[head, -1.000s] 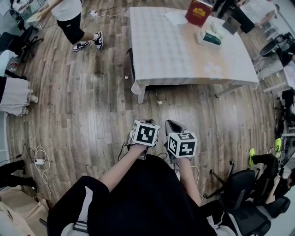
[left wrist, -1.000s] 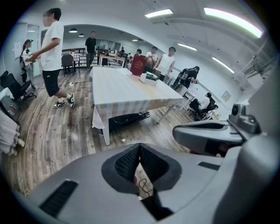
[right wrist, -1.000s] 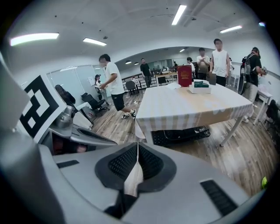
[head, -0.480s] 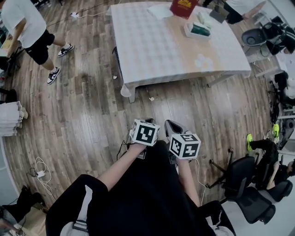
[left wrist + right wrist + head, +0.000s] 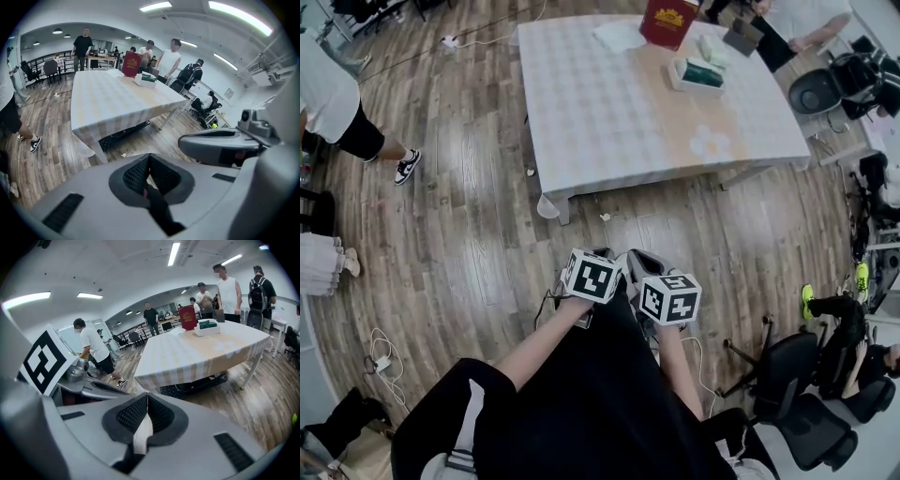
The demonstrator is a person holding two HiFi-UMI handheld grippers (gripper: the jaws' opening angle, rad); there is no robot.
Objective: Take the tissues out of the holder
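Tissue holder, the white box with a dark green top [image 5: 696, 73], sits far across the pale checked table [image 5: 600, 112], well ahead and to your right. Your right gripper [image 5: 146, 397] is marginally nearer than your left gripper [image 5: 149, 159]; both are pinched closed on nothing.

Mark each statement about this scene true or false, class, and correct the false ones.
1. The tissue holder stands on the table. True.
2. The left gripper grips a tissue. False: its fingers are shut with nothing between them.
3. Both grippers hang over the table. False: they are over the wooden floor, short of the table's near edge.
4. A red box stands near the tissue holder at the table's far side. True.
5. The right gripper has its fingers spread wide. False: they are shut together.
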